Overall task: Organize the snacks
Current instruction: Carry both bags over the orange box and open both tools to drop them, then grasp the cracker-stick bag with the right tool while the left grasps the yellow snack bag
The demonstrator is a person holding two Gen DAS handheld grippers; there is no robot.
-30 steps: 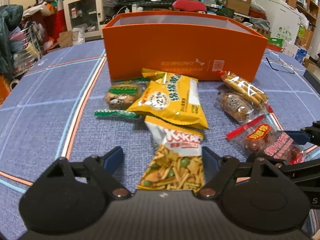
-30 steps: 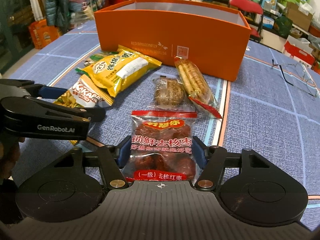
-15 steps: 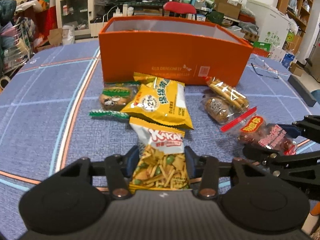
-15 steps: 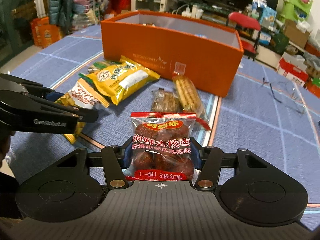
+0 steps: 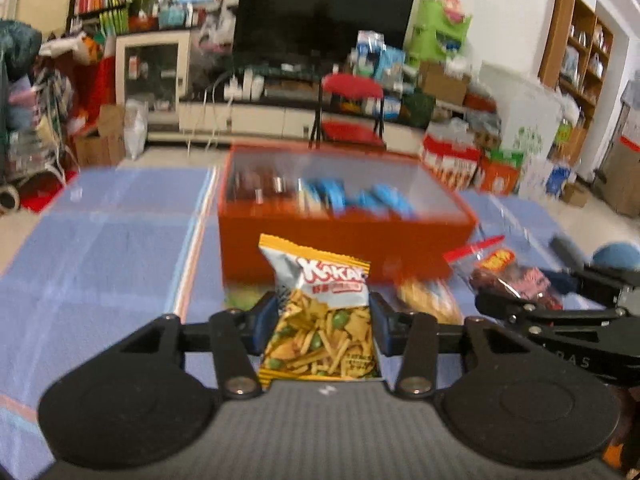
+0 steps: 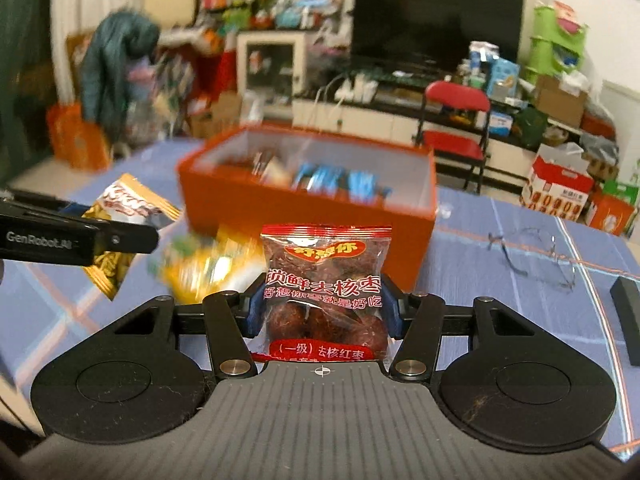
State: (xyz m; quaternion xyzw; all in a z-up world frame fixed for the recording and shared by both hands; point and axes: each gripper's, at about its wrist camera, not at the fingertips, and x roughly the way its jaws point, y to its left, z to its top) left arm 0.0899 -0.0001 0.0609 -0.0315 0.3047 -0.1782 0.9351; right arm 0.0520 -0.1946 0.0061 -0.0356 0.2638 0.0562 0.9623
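We have a packet in each tool. Our left tool (image 5: 318, 320) is clamped across the lower half of a yellow and silver foil packet of mixed crackers and green peas (image 5: 318, 312), and our right tool (image 6: 322, 308) grips the middle of a clear, red-printed plastic bag of dried red dates (image 6: 325, 292). Both packets stand upright between the blue pads, tops pointing forward, clear of the blue cloth-covered bench (image 5: 100, 256).

We judge both to be light and soft: crinkly film, slippery, part air (the crackers will likely crush if squeezed hard). The dates are lumpier and give firmer purchase. Holding across the filled body, as now, seems safer than pinching a sealed edge, which could slide out.

The open orange rectangular cardboard box (image 5: 340, 252) sits ahead of both tools, and lower, already holding a row of blue-wrapped and dark packets. A few more snacks lie blurred on the bench in front of it, just beyond our fingers. A pair of wire-framed glasses (image 6: 532, 256) rests off to the right, well apart from the box.
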